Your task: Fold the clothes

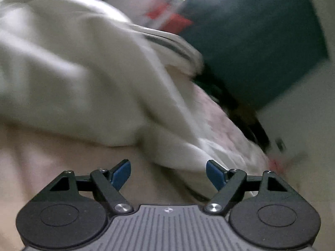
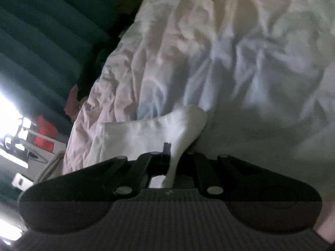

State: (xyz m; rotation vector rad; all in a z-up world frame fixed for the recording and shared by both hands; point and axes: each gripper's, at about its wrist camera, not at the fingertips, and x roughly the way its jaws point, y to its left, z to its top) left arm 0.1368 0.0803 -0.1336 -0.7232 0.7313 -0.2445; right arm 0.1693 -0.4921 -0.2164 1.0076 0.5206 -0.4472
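In the left wrist view, the left tongs [image 1: 168, 172] are standing spread wide, their blue pads [image 1: 121, 173] well apart and gripping nothing. Just beyond them a pale pinkish bed sheet [image 1: 52, 156] is lying under the tips. Further out, a bulky cream-white garment [image 1: 69, 67] is heaped on the sheet, filling the left and middle of the view, with one fold reaching down close to the right pad; the whole view is blurred, so finer detail is not readable. Behind the garment a dark teal curtain [image 1: 255, 41] is hanging at upper right, with something red [image 1: 167, 18] beside it.

In the right wrist view, the right tongs [image 2: 170, 156] are pressed together and pinching a white piece of cloth [image 2: 146, 133], a narrow strip of which is running down between the jaws towards the camera. The rest of that cloth is spreading out just past the tips, resting against the crumpled white and pink bedding [image 2: 230, 62] that is filling the view beyond. At far left the teal curtain [image 2: 41, 41] is hanging, and a red item [image 2: 45, 133] is showing below it.
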